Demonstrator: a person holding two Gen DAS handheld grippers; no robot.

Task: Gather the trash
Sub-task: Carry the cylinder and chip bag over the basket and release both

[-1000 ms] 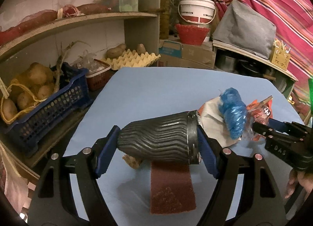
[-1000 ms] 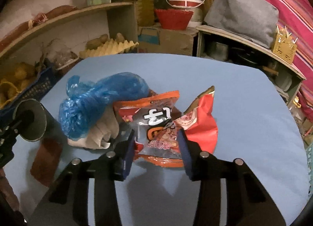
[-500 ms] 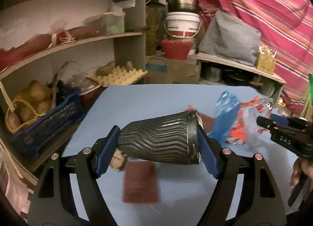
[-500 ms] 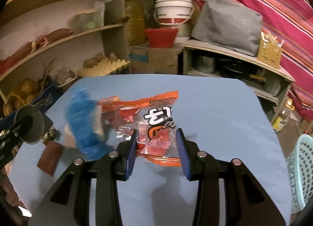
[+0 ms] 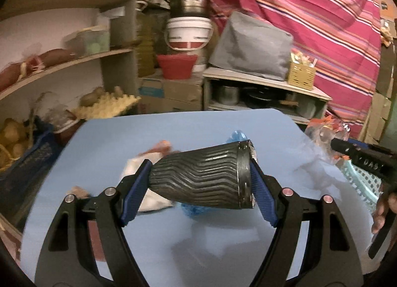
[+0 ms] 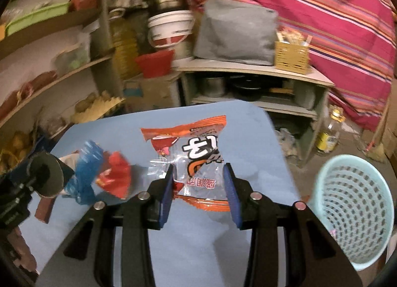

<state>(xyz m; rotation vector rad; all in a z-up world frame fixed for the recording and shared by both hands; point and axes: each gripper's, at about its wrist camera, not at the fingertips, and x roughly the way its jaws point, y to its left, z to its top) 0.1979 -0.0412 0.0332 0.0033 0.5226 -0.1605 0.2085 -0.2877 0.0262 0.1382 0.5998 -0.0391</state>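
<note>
We hold two grippers over the blue table [image 5: 188, 128]. Left gripper [image 5: 198, 182]: pads clamp a black ribbed cup [image 5: 201, 179] lying sideways between them, above the table. Right gripper [image 6: 199, 191]: pads pinch an orange snack wrapper [image 6: 196, 148], held off the table. Below the cup lie a blue plastic bag [image 6: 86, 170], a red wrapper [image 6: 115, 174] and a white scrap [image 5: 153, 200], bunched together. A pale green basket [image 6: 352, 207] stands on the floor just right of the table, near the snack wrapper.
</note>
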